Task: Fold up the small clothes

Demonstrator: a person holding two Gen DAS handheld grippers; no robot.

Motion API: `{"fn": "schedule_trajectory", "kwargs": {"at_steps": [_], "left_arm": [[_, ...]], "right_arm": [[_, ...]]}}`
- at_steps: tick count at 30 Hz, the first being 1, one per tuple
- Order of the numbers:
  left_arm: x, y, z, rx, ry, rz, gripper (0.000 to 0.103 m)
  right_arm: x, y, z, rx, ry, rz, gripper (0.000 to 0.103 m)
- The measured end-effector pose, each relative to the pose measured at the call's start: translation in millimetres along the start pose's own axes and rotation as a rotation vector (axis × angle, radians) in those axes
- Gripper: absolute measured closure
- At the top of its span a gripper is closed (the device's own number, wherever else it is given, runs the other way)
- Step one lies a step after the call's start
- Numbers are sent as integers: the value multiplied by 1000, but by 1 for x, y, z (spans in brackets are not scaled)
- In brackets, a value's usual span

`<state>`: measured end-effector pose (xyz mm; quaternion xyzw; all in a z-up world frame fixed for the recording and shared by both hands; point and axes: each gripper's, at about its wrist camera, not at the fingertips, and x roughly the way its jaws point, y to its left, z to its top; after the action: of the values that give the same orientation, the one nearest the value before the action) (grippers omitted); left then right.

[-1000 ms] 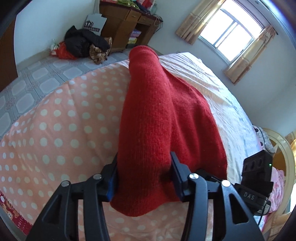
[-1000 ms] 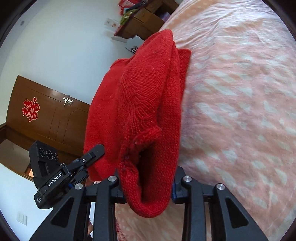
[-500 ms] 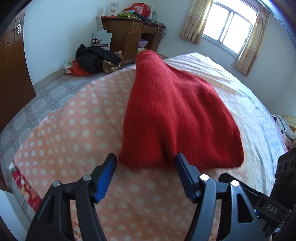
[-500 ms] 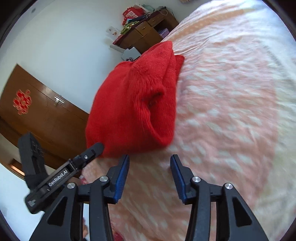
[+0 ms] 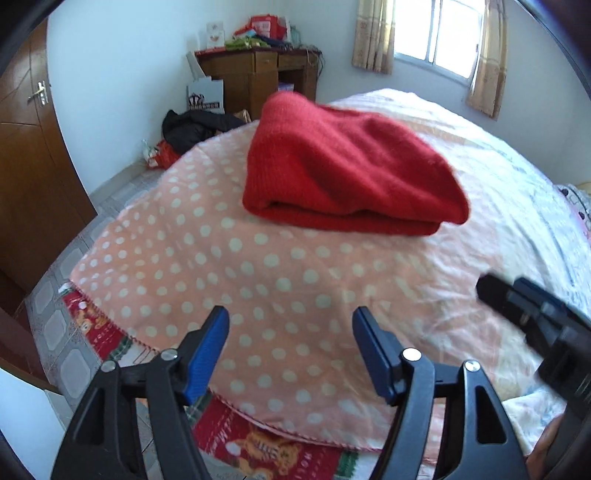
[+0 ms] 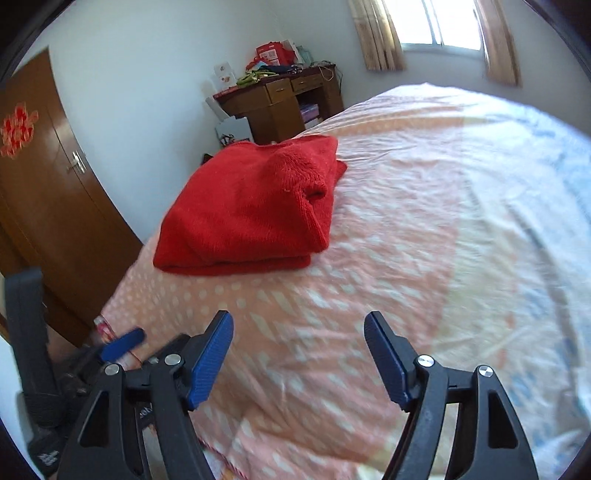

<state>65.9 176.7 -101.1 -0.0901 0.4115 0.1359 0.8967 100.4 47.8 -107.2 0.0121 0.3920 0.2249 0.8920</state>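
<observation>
White walls (image 5: 122, 74), brown wooden door (image 5: 26, 155), cluttered wooden desk (image 5: 258, 77), curtained sunlit window (image 5: 436, 37), tiled floor (image 5: 55, 295)

Plain red throughout the knitted sweater (image 5: 347, 177), lying on a salmon-pink bedspread (image 5: 258, 280) patterned with off-white polka dots. Below the bedspread edge, a red blanket (image 5: 258, 450) printed with cartoon bears and green-and-white checks. Beyond the bedspread, against the white wall: dark brown wooden desk (image 5: 258, 74), black clothing heap (image 5: 195, 123), beige patterned curtains (image 5: 373, 35). Black frames and blue pads (image 5: 207, 350) on the left gripper (image 5: 290, 332) and on the right gripper (image 6: 298, 336).
</observation>
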Motion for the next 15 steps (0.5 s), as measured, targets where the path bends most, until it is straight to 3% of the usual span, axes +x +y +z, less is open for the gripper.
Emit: {"fn": "schedule_trajectory", "kwargs": {"at_steps": [4, 9, 12, 15], "left_arm": [[-29, -10, 6, 21, -122, 14, 14], [-68, -20, 6, 28, -262, 33, 0], [-92, -24, 9, 18, -330, 6, 0], [-114, -36, 10, 60, -397, 28, 0]], "right_arm": [[-23, -4, 1, -36, -32, -38, 29], [-74, -10, 12, -48, -145, -79, 25], [-106, -12, 17, -37, -211, -89, 24], [-141, -12, 19, -33, -295, -102, 23]]}}
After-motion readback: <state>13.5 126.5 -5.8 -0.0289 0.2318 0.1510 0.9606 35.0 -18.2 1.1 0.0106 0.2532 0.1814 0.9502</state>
